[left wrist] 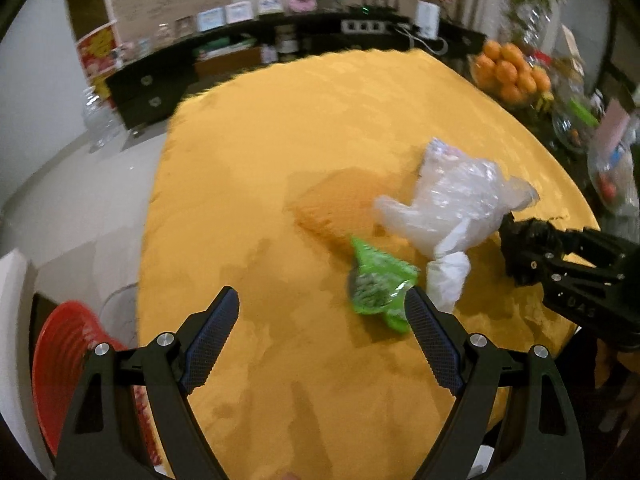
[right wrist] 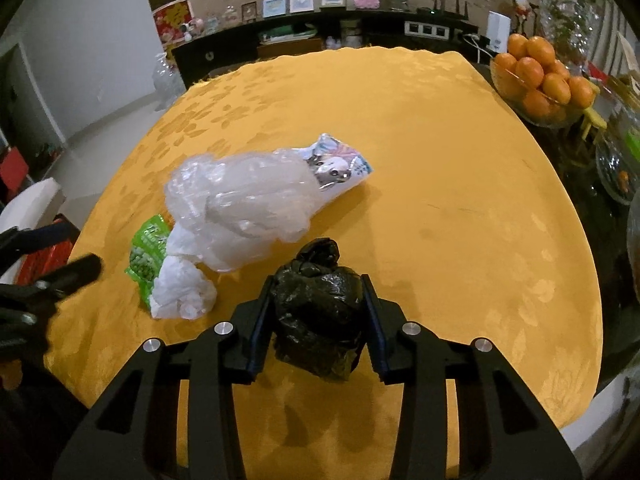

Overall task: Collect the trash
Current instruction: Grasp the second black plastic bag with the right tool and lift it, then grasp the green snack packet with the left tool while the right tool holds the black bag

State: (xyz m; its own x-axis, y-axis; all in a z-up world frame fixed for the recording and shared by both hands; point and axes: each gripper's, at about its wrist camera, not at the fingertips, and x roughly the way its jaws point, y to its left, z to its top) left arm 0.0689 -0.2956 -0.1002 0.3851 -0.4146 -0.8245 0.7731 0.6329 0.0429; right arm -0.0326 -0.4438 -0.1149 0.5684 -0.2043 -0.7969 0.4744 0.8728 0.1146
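Note:
A crumpled black plastic bag [right wrist: 316,312] sits on the yellow table [right wrist: 440,200], and the pads of my right gripper [right wrist: 318,282] press on it from both sides. To its left lie a clear plastic bag [right wrist: 240,200] with a printed wrapper [right wrist: 340,164] inside, a white crumpled bag [right wrist: 180,292] and a green snack packet [right wrist: 148,252]. My left gripper [left wrist: 320,296] hovers open over the table with nothing between its fingers. The green snack packet [left wrist: 376,284] lies just beyond its right fingertip. The right gripper [left wrist: 520,256] shows at the right of the left wrist view.
A red basket [left wrist: 60,360] stands on the floor off the table's left edge. A glass bowl of oranges [right wrist: 540,76] and other glassware [right wrist: 616,160] stand to the right of the table. A dark sideboard [right wrist: 320,40] runs along the far wall.

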